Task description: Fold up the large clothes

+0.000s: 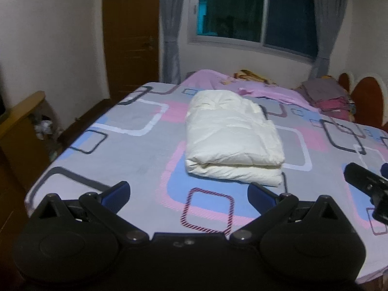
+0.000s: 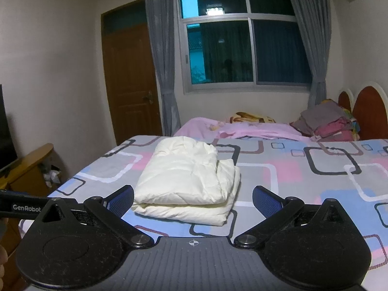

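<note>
A cream puffy garment (image 1: 230, 140) lies folded into a thick rectangle on the patterned bedsheet (image 1: 135, 155). In the right wrist view the same folded garment (image 2: 186, 181) sits just beyond the fingers. My left gripper (image 1: 189, 194) is open and empty, held above the near part of the bed, short of the garment. My right gripper (image 2: 192, 201) is open too, with nothing between its blue pads, its left pad close to the garment's near corner. Part of the right gripper (image 1: 366, 184) shows at the right edge of the left wrist view.
A pink blanket (image 2: 242, 128) and a stack of folded clothes (image 2: 327, 123) lie at the far side of the bed by the red headboard (image 2: 368, 111). A wooden cabinet (image 2: 31, 167) stands left of the bed. A brown door (image 2: 131, 82) and a curtained window (image 2: 242, 41) are behind.
</note>
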